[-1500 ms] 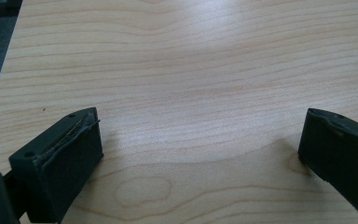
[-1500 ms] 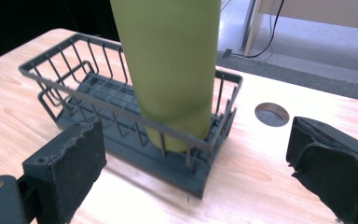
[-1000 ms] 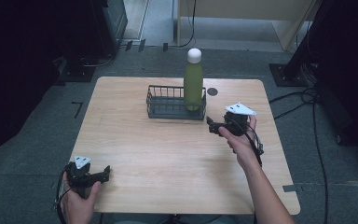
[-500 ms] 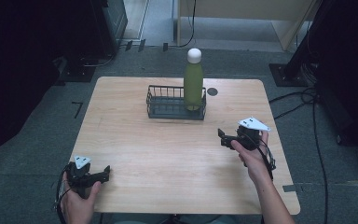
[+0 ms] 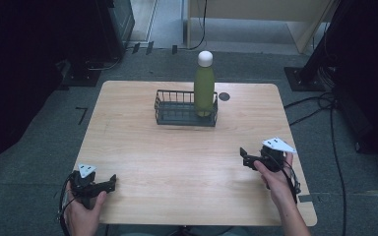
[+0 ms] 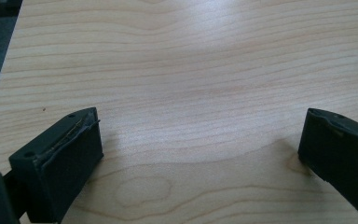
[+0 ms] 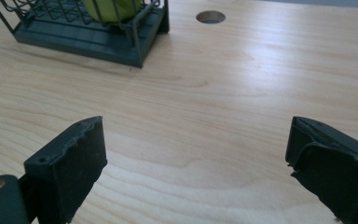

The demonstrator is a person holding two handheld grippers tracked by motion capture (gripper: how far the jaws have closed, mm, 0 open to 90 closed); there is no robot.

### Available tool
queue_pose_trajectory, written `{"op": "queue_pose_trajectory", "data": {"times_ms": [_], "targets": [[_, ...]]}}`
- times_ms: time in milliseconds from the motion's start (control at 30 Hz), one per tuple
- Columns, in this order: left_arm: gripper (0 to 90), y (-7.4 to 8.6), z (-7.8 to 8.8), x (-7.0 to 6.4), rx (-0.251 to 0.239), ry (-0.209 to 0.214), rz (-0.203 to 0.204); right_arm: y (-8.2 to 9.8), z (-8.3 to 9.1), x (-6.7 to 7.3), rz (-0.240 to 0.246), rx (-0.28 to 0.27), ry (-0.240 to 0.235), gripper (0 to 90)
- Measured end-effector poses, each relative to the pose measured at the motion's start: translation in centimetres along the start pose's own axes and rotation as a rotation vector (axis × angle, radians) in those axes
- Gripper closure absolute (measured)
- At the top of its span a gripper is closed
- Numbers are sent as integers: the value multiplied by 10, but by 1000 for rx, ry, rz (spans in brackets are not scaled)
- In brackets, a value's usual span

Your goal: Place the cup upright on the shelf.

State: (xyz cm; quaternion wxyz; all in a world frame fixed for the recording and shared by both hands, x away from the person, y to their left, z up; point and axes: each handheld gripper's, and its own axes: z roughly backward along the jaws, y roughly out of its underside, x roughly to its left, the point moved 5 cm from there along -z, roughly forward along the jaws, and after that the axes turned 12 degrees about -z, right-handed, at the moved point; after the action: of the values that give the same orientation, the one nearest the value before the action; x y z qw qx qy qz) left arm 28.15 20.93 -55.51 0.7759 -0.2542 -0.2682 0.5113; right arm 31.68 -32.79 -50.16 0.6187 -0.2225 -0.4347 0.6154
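1. The green bottle [image 5: 204, 91] with a white cap stands upright in the right end of the wire basket [image 5: 177, 109].
2. My right gripper [image 5: 247, 160] is well apart from the basket, nearer me, jaws spread with nothing between them.
3. My left gripper [image 5: 109, 182] sits far nearer me than the basket, jaws apart over bare table [image 5: 177, 157].

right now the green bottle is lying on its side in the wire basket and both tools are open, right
Not quite. The green bottle stands upright in the wire basket, as the high view shows. The left tool and right tool are indeed open.
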Motion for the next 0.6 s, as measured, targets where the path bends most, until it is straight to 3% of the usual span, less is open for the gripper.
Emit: {"op": "queue_pose_trajectory", "data": {"times_ms": [600], "targets": [[0,0,0,0,-1,0,1,37,24,-37,-44,32,61,56]]}}
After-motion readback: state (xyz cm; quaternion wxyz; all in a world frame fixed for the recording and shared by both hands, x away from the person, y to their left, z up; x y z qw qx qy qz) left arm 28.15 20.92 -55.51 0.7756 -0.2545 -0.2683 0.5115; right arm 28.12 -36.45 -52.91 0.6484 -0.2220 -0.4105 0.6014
